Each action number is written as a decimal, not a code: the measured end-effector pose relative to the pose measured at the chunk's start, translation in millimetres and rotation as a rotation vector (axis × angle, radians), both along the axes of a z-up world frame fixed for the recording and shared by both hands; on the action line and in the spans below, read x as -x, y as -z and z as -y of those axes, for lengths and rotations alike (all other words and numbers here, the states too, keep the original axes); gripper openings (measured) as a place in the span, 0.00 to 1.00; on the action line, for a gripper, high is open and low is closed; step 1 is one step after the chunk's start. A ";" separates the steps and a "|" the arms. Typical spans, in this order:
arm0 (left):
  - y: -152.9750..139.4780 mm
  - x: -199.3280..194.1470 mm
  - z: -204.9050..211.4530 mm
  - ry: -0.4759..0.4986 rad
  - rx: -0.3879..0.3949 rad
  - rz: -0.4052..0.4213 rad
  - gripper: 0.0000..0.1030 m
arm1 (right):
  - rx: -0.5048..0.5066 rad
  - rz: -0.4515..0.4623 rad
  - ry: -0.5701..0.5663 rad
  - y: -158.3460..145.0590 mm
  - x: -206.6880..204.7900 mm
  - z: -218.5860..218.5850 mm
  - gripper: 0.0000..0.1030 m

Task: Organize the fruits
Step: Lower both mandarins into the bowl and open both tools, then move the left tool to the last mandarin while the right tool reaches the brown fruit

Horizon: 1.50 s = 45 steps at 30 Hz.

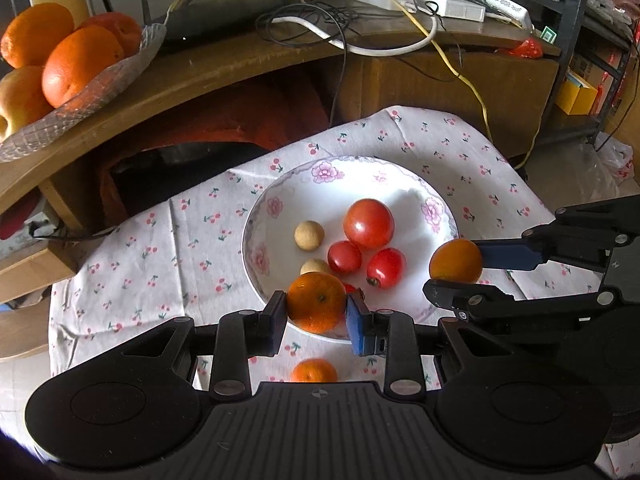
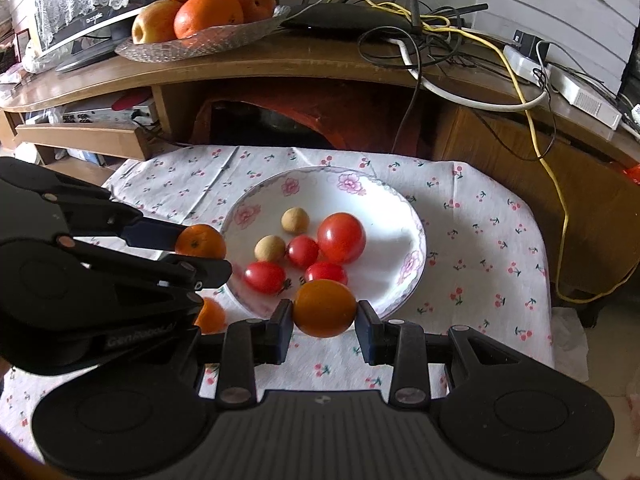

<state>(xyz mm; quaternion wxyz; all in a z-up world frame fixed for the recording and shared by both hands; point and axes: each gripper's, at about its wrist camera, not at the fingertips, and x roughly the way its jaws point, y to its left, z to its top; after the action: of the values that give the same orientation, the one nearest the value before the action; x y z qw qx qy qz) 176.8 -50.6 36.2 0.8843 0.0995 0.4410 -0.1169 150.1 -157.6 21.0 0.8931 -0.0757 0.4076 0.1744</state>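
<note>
Fruits sit in and around a white floral bowl [image 1: 434, 208] on a cherry-print cloth [image 1: 132, 240]. From the left wrist view we see our left gripper [image 1: 317, 307] pointing steeply down toward the bowl's near rim, its two fingers clamped on a mandarin [image 1: 316, 300] held just above that rim. Inside the bowl lie a large tomato [image 1: 369, 223], two smaller tomatoes [image 1: 345, 257] beside it, and two pale round longans [image 1: 309, 234]. Another mandarin on the cloth [image 1: 314, 371] shows below the fingers, close to the bowl. To the right, our right gripper [image 1: 456, 266] reaches in from the side, tilted downward, pinching a darker orange fruit [image 1: 456, 261] over the bowl's right edge. On the wooden shelf behind, a glass dish [image 1: 100, 88] holds large oranges.

From the right wrist view, the right gripper [image 2: 325, 312] angles down at the bowl [image 2: 400, 216], fingers closed tight on the orange fruit [image 2: 325, 308], which hangs over the near rim. The left gripper [image 2: 200, 250] enters from the left, also sloping down, gripping its mandarin [image 2: 200, 240] just beside the bowl's left rim. The loose mandarin [image 2: 210, 316] lies on the cloth [image 2: 480, 248] below it, partly hidden. The tomatoes [image 2: 341, 238] and longans [image 2: 295, 220] rest in the bowl's middle.
</note>
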 end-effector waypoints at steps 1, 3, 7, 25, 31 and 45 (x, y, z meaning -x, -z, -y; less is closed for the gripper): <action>1.0 -3.2 0.3 -0.001 0.002 -0.002 0.37 | 0.000 0.002 0.001 0.7 -2.6 0.7 0.32; 3.7 -10.5 1.0 -0.002 0.004 -0.006 0.37 | 0.000 0.004 0.003 2.0 -7.8 1.5 0.32; 8.8 -20.5 1.3 -0.007 0.008 -0.010 0.37 | 0.001 0.002 0.007 6.9 -18.2 3.2 0.32; 26.0 -41.7 -11.5 -0.052 0.013 -0.030 0.46 | -0.008 0.004 -0.007 24.1 -48.8 -1.3 0.32; 20.3 -40.2 -15.9 -0.066 0.022 -0.013 0.54 | -0.027 0.008 0.004 23.7 -51.1 0.5 0.32; 1.3 -23.9 -21.4 -0.083 0.042 0.021 0.61 | -0.092 0.037 0.051 6.5 -43.7 14.6 0.33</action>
<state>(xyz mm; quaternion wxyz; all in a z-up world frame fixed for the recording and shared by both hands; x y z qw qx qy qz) 200.8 -29.2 34.9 0.8948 0.0638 0.4329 -0.0882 193.8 -172.2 14.6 0.9072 -0.0271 0.3844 0.1686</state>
